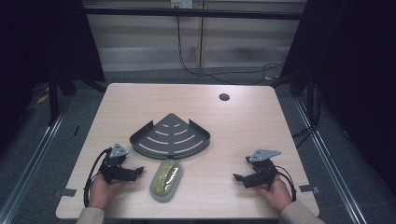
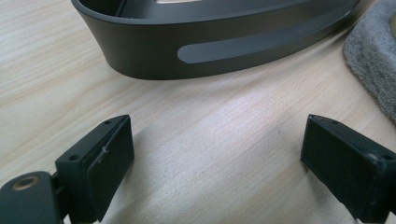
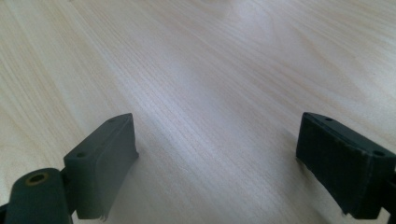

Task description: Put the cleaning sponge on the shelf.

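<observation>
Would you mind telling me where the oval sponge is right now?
In the high view, the oval sponge lies near the table's front edge, just in front of the dark corner shelf and right of the left gripper.

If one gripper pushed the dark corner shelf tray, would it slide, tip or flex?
The corner shelf tray probably slides rather than tips: it sits low and flat on the smooth wooden table. Its wall looks like rigid painted metal, so likely stiff. The slotted base suggests modest weight.

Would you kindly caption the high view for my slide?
Two open tools flank a grey oval sponge before a dark slotted corner shelf.
</observation>
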Demonstrator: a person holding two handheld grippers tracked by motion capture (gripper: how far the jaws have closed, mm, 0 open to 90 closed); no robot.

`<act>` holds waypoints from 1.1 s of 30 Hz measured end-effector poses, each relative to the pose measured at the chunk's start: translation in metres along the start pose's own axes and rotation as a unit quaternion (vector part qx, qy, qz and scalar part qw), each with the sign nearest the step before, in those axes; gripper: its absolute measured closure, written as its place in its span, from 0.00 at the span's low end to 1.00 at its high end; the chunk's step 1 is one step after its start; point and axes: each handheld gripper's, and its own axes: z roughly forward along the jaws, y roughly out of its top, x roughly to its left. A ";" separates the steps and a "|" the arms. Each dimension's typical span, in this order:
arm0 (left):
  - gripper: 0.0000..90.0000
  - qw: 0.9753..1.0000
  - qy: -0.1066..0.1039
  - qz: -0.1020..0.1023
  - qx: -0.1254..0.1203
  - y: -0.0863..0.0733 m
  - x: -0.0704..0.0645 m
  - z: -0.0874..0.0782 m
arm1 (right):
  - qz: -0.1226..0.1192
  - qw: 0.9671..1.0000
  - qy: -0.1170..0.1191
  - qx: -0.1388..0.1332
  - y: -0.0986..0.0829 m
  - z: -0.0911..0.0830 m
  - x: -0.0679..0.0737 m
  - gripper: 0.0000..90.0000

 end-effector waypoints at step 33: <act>0.31 0.983 -0.061 -0.014 0.175 0.065 -0.029 -0.026 | 0.001 1.000 0.000 0.001 0.000 0.000 0.000 0.13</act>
